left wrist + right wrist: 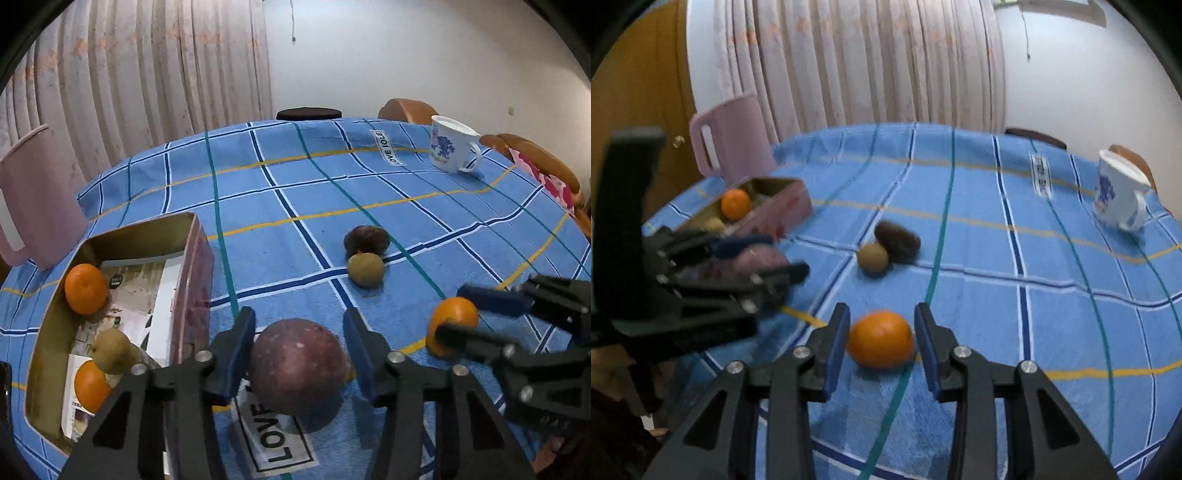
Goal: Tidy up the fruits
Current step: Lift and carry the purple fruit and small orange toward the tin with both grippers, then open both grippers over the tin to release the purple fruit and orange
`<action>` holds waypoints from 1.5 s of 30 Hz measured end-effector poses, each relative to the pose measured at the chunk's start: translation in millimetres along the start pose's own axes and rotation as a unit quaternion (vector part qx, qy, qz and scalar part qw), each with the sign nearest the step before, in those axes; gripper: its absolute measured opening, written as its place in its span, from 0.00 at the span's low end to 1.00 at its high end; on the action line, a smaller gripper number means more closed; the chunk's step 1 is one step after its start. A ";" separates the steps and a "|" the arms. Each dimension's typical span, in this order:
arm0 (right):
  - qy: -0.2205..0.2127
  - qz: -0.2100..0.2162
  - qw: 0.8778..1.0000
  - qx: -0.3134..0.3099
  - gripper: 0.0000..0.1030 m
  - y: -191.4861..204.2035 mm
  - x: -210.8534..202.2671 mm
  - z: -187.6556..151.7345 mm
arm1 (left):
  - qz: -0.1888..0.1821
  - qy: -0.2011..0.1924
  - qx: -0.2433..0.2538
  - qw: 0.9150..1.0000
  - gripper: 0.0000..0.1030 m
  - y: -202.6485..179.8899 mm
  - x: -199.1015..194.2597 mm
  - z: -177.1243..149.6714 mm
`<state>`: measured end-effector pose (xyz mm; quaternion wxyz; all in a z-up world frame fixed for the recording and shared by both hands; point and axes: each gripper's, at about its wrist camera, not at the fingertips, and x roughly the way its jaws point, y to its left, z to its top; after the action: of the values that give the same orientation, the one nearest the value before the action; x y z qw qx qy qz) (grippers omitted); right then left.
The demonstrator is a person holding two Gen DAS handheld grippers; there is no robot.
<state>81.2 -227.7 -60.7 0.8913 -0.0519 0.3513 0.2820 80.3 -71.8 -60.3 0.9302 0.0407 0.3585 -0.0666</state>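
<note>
A dark purple round fruit [295,365] rests on the blue checked cloth between the blue pads of my left gripper [299,317], and both pads touch its sides. An orange [881,339] lies on the cloth between the pads of my right gripper [882,310], which press on it from left and right. The right gripper [450,310] also shows at the right of the left wrist view, the left gripper [786,254] at the left of the right wrist view. An open box [195,258] to the left holds two oranges [85,288] and a greenish-brown fruit [110,350].
A dark wrinkled fruit [365,240] and a greenish-brown fruit [365,269] lie together mid-table. A white mug with a blue print [448,147] stands at the far right. A pink jug [37,203] stands behind the box. Wooden chair backs [406,109] line the far edge.
</note>
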 end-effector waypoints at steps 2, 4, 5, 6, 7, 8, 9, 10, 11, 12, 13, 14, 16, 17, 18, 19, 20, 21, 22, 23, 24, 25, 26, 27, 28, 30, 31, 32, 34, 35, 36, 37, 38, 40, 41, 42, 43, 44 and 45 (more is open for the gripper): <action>0.008 -0.002 1.000 -0.002 0.41 0.2 1.5 -1.2 | -0.006 -0.001 -0.005 1.000 0.46 2.1 -1.1 -1.2; 0.007 -0.005 1.000 -0.008 0.40 1.2 1.0 -1.8 | -0.011 -0.002 -0.008 1.000 0.45 3.8 -2.5 -2.0; 0.007 -0.006 1.000 -0.009 0.40 1.3 0.7 -2.4 | -0.016 -0.003 -0.011 1.000 0.45 5.1 -3.3 -2.3; 0.003 -0.006 1.000 -0.007 0.39 0.6 -0.5 -3.1 | -0.022 -0.006 -0.016 1.000 0.45 6.0 -4.4 -2.5; -0.002 -0.005 1.000 -0.004 0.39 0.1 -1.4 -2.8 | -0.029 -0.011 -0.022 0.999 0.45 7.8 -6.7 -2.7; -0.010 -0.006 1.000 -0.002 0.39 0.3 -4.1 -2.1 | -0.032 -0.018 -0.023 0.999 0.45 7.8 -9.7 -2.7; -0.018 -0.007 1.000 -0.001 0.39 0.9 -7.0 -1.1 | -0.034 -0.025 -0.024 0.999 0.45 8.4 -13.6 -2.9; -0.026 -0.006 1.000 -0.001 0.39 2.2 -10.1 1.8 | -0.038 -0.030 -0.027 0.998 0.45 9.7 -16.5 -2.5; -0.036 -0.005 0.999 -0.003 0.39 4.6 -14.7 4.5 | -0.044 -0.039 -0.032 0.998 0.45 11.8 -21.3 -1.2; -0.043 -0.006 0.999 -0.006 0.39 7.3 -17.1 9.7 | -0.042 -0.052 -0.035 0.997 0.45 13.8 -27.6 0.1; -0.051 -0.009 0.999 -0.009 0.39 10.0 -20.6 13.3 | -0.038 -0.064 -0.035 0.997 0.45 15.1 -33.4 1.6; -0.057 -0.011 0.998 -0.012 0.39 12.5 -22.5 17.1 | -0.033 -0.078 -0.034 0.996 0.45 17.0 -40.3 3.2; -0.081 -0.005 0.997 -0.015 0.39 17.1 -30.3 25.0 | -0.012 -0.107 -0.035 0.994 0.45 21.4 -53.8 6.1; -0.093 0.000 0.996 -0.015 0.39 19.2 -33.7 28.7 | -0.001 -0.118 -0.034 0.992 0.45 23.5 -58.6 7.2; -0.101 0.002 0.995 -0.015 0.39 20.8 -35.1 31.8 | 0.008 -0.128 -0.035 0.991 0.45 25.6 -63.5 7.7; -0.110 0.006 0.994 -0.014 0.39 23.1 -36.7 35.6 | 0.015 -0.137 -0.038 0.990 0.45 29.8 -68.4 8.2; -0.124 0.015 0.992 -0.014 0.39 26.2 -39.0 40.6 | 0.024 -0.144 -0.041 0.988 0.45 34.1 -72.8 8.6; -0.130 0.022 0.991 -0.014 0.39 29.3 -38.9 45.3 | 0.031 -0.147 -0.042 0.988 0.45 38.4 -75.9 9.1; -0.132 0.025 0.991 -0.015 0.39 32.4 -37.9 48.9 | 0.034 -0.148 -0.046 0.987 0.45 42.8 -77.3 9.5; -0.134 0.029 0.990 -0.017 0.39 36.2 -36.4 53.5 | 0.039 -0.148 -0.052 0.987 0.45 49.8 -79.0 9.7; -0.137 0.035 0.990 -0.021 0.39 41.5 -33.8 59.0 | 0.045 -0.148 -0.056 0.986 0.45 56.0 -80.4 9.1; -0.138 0.040 0.989 -0.023 0.39 45.6 -31.3 63.0 | 0.051 -0.146 -0.058 0.986 0.45 61.2 -81.1 8.2; -0.138 0.048 0.989 -0.026 0.39 50.6 -27.7 67.7 | 0.057 -0.143 -0.064 0.986 0.45 69.0 -81.5 7.8; -0.137 0.053 0.989 -0.027 0.39 54.5 -24.6 71.1 | 0.062 -0.141 -0.070 0.986 0.45 76.2 -81.8 6.2; -0.136 0.060 0.988 -0.030 0.39 59.9 -21.0 74.7 | 0.066 -0.138 -0.078 0.985 0.45 83.6 -81.8 4.7; -0.136 0.070 0.988 -0.037 0.39 68.8 -16.1 79.2 | 0.077 -0.133 -0.089 0.984 0.45 97.9 -81.1 1.5; -0.133 0.076 0.987 -0.041 0.39 75.1 -11.1 82.5 | 0.080 -0.133 -0.093 0.983 0.45 102.2 -81.8 -1.1; -0.131 0.080 0.987 -0.044 0.39 80.0 -7.6 83.7 | 0.084 -0.131 -0.098 0.983 0.45 108.2 -82.0 -3.6; -0.126 0.091 0.986 -0.054 0.39 93.5 2.2 87.6 | 0.093 -0.128 -0.106 0.982 0.45 119.4 -81.9 -7.8; -0.122 0.095 0.986 -0.059 0.39 99.0 6.9 88.3 | 0.096 -0.124 -0.110 0.982 0.45 125.6 -81.1 -10.5; -0.119 0.098 0.986 -0.064 0.39 104.7 10.6 88.7 | 0.098 -0.122 -0.114 0.981 0.45 129.9 -80.9 -12.5; -0.116 0.102 0.986 -0.069 0.39 111.2 15.3 89.0 | 0.101 -0.121 -0.117 0.981 0.45 132.6 -80.4 -15.0; -0.113 0.105 0.985 -0.072 0.39 115.8 19.6 89.0 | 0.104 -0.118 -0.119 0.980 0.45 136.9 -79.7 -17.4; -0.105 0.110 0.985 -0.079 0.39 125.6 28.1 86.7 | 0.105 -0.115 -0.124 0.980 0.45 144.7 -78.5 -20.6; -0.101 0.114 0.985 -0.083 0.39 130.0 32.4 85.2 | 0.107 -0.112 -0.125 0.980 0.45 147.5 -77.6 -22.6; -0.097 0.116 0.985 -0.086 0.39 133.7 35.9 82.9 | 0.107 -0.108 -0.125 0.980 0.45 150.2 -76.2 -24.6; -0.092 0.117 0.985 -0.091 0.39 138.5 39.8 80.6 | 0.106 -0.106 -0.127 0.980 0.45 151.8 -76.1 -26.2; -0.089 0.118 0.984 -0.095 0.39 141.7 42.6 78.1 | 0.106 -0.105 -0.129 0.980 0.45 154.0 -75.8 -28.3; -0.086 0.119 0.984 -0.098 0.39 143.5 43.9 75.8 | 0.105 -0.103 -0.130 0.980 0.45 155.6 -74.9 -30.1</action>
<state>75.2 -65.3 -17.7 0.8690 -0.0722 0.2475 0.4223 29.3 92.8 -27.8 0.9613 -0.0503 0.2602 0.0753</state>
